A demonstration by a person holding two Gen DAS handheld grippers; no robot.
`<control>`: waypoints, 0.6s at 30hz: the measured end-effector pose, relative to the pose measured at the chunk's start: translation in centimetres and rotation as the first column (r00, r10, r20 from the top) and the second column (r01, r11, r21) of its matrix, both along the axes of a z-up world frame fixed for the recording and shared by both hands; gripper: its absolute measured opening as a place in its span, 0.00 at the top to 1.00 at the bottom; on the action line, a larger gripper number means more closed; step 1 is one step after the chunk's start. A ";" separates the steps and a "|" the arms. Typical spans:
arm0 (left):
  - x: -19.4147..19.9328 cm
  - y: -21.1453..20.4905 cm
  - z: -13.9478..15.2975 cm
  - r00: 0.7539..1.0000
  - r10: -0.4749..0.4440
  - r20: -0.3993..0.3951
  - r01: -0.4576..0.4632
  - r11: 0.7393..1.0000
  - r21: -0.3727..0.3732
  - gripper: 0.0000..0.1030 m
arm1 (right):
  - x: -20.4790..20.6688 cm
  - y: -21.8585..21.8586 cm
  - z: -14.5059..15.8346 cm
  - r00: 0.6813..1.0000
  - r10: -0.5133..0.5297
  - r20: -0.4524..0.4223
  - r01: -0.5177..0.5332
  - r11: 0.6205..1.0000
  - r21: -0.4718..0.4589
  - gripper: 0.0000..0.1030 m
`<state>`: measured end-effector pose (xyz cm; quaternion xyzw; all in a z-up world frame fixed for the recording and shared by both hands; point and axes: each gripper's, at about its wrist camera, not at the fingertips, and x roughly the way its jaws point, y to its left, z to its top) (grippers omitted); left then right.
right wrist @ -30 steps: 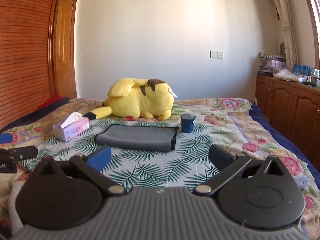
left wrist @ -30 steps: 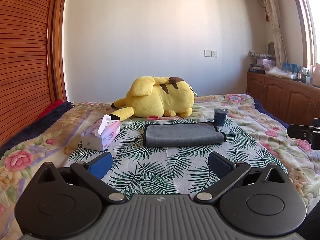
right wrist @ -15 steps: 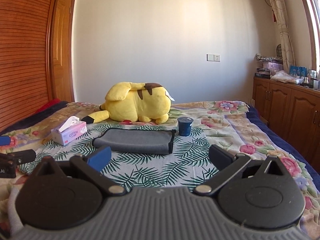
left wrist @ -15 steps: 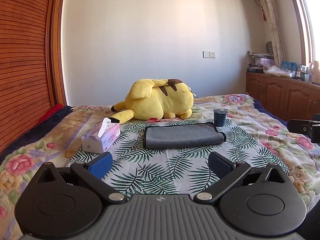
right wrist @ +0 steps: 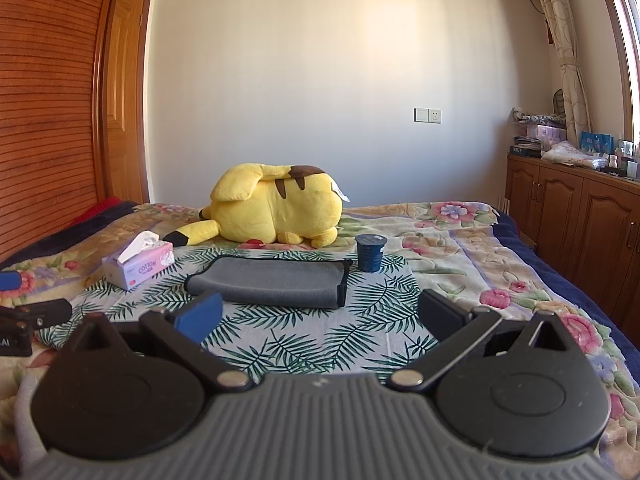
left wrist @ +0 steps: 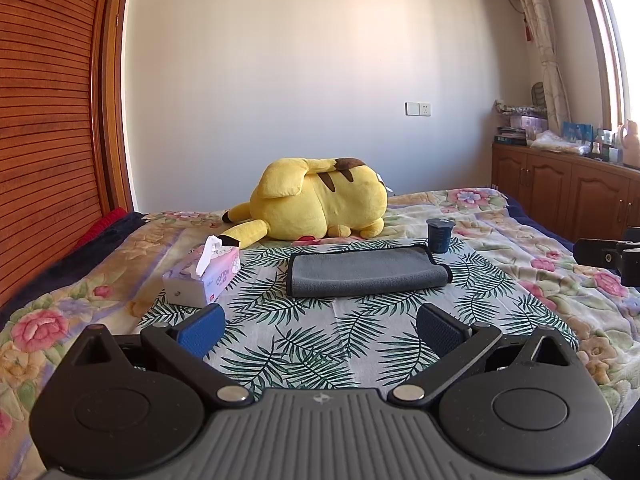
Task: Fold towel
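Left wrist view shows me the folded grey towel (left wrist: 366, 272) on the bed (left wrist: 520, 264); tissue box (left wrist: 204, 276) left, dark cup (left wrist: 440, 235) and plush toy (left wrist: 320, 204) behind; both grippers' jaws released, nothing between.

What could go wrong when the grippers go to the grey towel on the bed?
The dark cup stands right by the towel at its far right corner, so the right gripper might tip it over. The tissue box sits near the left side, where the left gripper could push it. The soft bed cover may also get pinched with the towel.
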<state>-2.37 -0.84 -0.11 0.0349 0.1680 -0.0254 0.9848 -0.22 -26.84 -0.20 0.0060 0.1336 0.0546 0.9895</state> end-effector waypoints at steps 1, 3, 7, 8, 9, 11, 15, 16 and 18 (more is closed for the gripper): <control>0.0 0.0 0.0 1.000 0.000 -0.001 0.000 1.000 0.000 0.16 | 0.0 0.0 0.0 1.000 0.000 0.000 0.000 1.000 -0.001 0.00; 0.0 0.0 0.0 1.000 0.001 0.000 -0.001 1.000 0.001 0.16 | -0.1 0.0 -0.1 1.000 0.000 0.002 0.000 1.000 -0.001 0.00; 0.0 0.0 0.0 1.000 0.001 0.000 -0.001 1.000 0.001 0.16 | -0.1 0.0 -0.1 1.000 0.000 0.002 0.000 1.000 -0.001 0.00; 0.0 0.0 0.0 1.000 0.001 0.000 -0.001 1.000 0.001 0.16 | -0.1 0.0 -0.1 1.000 0.001 0.002 -0.001 1.000 -0.002 0.00; 0.0 0.0 0.0 1.000 0.000 0.000 0.000 1.000 0.000 0.16 | -0.1 0.0 -0.1 1.000 0.001 0.003 -0.001 1.000 -0.002 0.00; -0.1 0.0 0.0 1.000 0.001 0.000 -0.001 1.000 0.001 0.16 | -0.1 0.1 -0.1 1.000 0.000 0.002 0.000 1.000 -0.002 0.00; 0.0 0.0 0.0 1.000 0.001 0.000 -0.001 1.000 0.000 0.16 | -0.1 0.0 -0.1 1.000 0.000 0.003 0.000 1.000 -0.002 0.00; -0.1 0.0 0.0 1.000 0.000 0.000 0.000 1.000 0.000 0.16 | -0.1 0.1 -0.1 1.000 0.000 0.002 0.000 1.000 -0.002 0.00; 0.0 0.0 0.0 1.000 0.000 0.000 0.000 1.000 -0.001 0.16 | -0.1 0.1 -0.1 1.000 0.000 0.003 0.000 1.000 -0.002 0.00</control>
